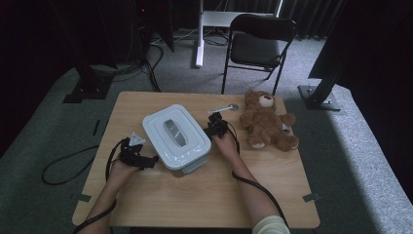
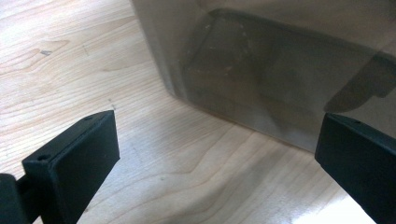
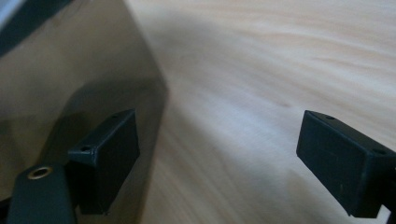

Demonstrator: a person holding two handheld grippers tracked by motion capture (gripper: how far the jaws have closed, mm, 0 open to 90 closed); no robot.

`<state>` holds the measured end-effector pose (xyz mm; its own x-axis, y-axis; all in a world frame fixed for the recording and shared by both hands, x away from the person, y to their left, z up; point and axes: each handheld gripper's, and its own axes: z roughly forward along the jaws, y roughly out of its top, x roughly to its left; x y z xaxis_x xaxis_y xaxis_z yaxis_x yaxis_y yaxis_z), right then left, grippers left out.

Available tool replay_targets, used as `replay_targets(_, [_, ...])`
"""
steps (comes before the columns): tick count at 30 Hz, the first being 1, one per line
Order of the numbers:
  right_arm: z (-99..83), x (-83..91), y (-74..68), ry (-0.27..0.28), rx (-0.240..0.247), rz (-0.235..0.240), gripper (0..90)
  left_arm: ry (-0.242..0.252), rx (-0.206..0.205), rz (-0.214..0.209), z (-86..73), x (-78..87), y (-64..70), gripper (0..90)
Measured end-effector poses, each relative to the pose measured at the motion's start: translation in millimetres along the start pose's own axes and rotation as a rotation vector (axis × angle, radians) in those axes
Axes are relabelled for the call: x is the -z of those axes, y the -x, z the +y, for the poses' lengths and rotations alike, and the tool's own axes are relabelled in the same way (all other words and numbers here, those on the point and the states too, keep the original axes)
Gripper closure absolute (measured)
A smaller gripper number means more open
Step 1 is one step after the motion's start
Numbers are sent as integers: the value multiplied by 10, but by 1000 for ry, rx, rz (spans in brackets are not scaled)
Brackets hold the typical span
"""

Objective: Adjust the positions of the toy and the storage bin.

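A white lidded plastic box [image 1: 176,136] with a grey handle on its lid stands in the middle of the wooden table [image 1: 204,195]. My left gripper [image 1: 146,159] lies low at the box's left side, open. In the left gripper view my left gripper [image 2: 215,130] has its jaws wide apart, facing the box's cloudy wall [image 2: 280,70]. My right gripper [image 1: 214,123] is at the box's right side, also open. In the right gripper view my right gripper [image 3: 217,130] has its left jaw close against the box wall [image 3: 70,70] and bare wood under the other jaw.
A brown teddy bear [image 1: 265,119] lies on the table's right part. A small metal object [image 1: 228,107] rests near the far edge. A black folding chair [image 1: 258,46] stands beyond the table. Cables trail from both grippers.
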<state>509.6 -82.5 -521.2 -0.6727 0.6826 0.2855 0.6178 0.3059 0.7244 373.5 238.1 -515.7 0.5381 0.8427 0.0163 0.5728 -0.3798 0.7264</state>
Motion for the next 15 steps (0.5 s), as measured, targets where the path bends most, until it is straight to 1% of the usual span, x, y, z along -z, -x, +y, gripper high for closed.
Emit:
replay_targets(2, [-21,9,10,14,-10,19,140,-2,2,-7,9,9,12,5])
replay_targets(4, [-41,23,8,18,-13,25,150,-6,-11,-7,21,23,31,5])
replay_targets(5, [-41,23,8,18,-13,25,150,-6,-11,-7,21,23,31,5])
replay_targets(6, [-53,31,4,17,-14,29,155,-6,-20,-5,29,38,57,5])
replay_targets(8, [-93,64,-9,24,-2,30,162,-6,-25,-13,31,49,84,5])
replay_targets(11, [-142,115,-25,32,8,35,170,-13,-45,-12,36,60,135,5])
replay_targets(15, [-191,166,-35,35,12,49,199,-16,-53,-14,47,63,175,5])
